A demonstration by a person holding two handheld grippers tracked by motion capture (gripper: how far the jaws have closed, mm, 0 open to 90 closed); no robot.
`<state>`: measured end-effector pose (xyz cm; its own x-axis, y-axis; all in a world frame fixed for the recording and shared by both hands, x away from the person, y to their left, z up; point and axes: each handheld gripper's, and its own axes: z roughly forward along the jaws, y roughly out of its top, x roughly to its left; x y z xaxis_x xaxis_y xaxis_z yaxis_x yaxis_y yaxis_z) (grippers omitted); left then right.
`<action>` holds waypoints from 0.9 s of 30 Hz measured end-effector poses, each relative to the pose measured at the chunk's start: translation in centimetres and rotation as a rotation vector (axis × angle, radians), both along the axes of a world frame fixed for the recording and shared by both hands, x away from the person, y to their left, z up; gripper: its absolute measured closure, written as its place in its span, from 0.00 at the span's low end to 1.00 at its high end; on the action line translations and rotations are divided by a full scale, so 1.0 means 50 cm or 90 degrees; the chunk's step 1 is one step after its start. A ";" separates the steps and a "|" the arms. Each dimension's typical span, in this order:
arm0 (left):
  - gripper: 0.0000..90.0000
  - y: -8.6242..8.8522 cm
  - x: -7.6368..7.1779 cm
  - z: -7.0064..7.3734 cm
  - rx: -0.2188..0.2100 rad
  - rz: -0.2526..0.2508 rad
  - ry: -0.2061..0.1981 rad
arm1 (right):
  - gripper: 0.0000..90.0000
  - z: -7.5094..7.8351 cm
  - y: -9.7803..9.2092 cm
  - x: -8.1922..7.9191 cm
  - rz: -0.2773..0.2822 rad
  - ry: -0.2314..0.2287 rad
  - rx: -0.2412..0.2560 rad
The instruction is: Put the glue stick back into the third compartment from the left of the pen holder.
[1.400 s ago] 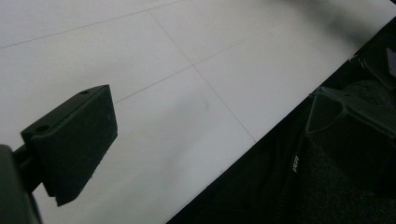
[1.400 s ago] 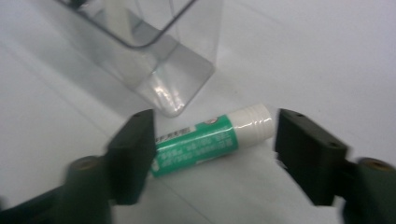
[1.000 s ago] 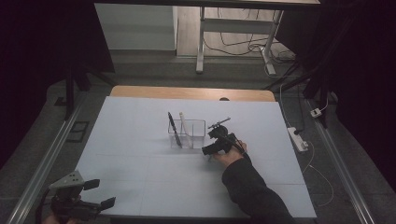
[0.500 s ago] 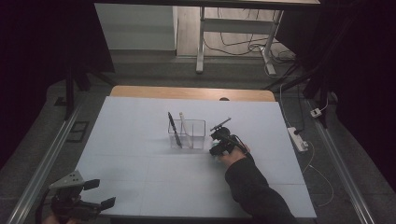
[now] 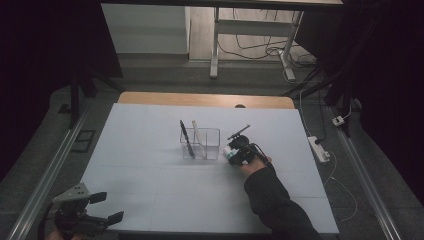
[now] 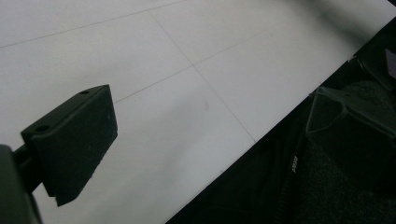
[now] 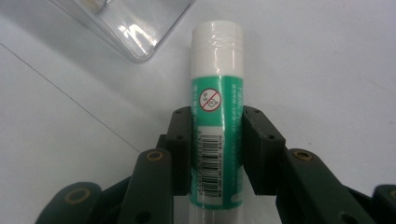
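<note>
Pressing in from both sides, the jaws of the right gripper (image 7: 217, 154) are clamped on a glue stick (image 7: 217, 130), their black pads flat against the green label at the barcode, so the tube runs straight up the middle of the right gripper view with its white cap end standing clear beyond the jaw tips and its lower end hidden between the gripper's arms. Just past the cap, up and to the left in that view, sits the corner of a clear plastic holder (image 7: 135, 28), near the stick but apart from it. From the high view the right gripper (image 5: 236, 151) sits low over the white desk (image 5: 150, 200) just to the right of the clear plastic holder (image 5: 201, 144), which has a black pen (image 5: 186, 139) and a light-coloured pen (image 5: 196, 131) leaning in it. Well apart, at the near left corner of the desk, the left gripper (image 5: 102, 207) has its jaws spread wide with nothing between them; in the left gripper view one black jaw pad (image 6: 70, 144) hangs over the bare desk (image 6: 196, 79) near its edge
</note>
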<state>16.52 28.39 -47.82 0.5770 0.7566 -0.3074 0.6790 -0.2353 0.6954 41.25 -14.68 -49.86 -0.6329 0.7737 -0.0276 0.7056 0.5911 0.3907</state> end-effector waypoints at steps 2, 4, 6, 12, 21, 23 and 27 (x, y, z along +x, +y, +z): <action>0.02 0.000 0.000 0.000 0.000 0.000 -0.001 | 0.74 0.004 -0.003 0.000 0.000 -0.002 0.008; 0.02 0.000 0.000 0.000 0.000 0.000 0.000 | 0.74 0.009 -0.008 -0.001 -0.002 -0.007 0.020; 0.02 0.000 0.000 0.000 0.000 0.000 0.000 | 0.74 0.014 -0.012 -0.002 -0.001 -0.016 0.026; 0.02 0.000 0.000 0.000 0.001 0.000 0.000 | 0.74 0.034 -0.020 -0.009 0.010 -0.056 0.060; 0.02 0.000 0.000 0.000 0.001 0.000 0.000 | 0.74 0.064 -0.024 -0.018 0.009 -0.091 0.099; 0.02 0.000 0.000 0.000 0.001 0.000 0.000 | 0.74 0.073 -0.024 -0.021 0.011 -0.101 0.109; 0.02 0.000 0.000 0.000 0.001 0.000 0.000 | 0.74 0.092 -0.023 -0.028 0.010 -0.138 0.129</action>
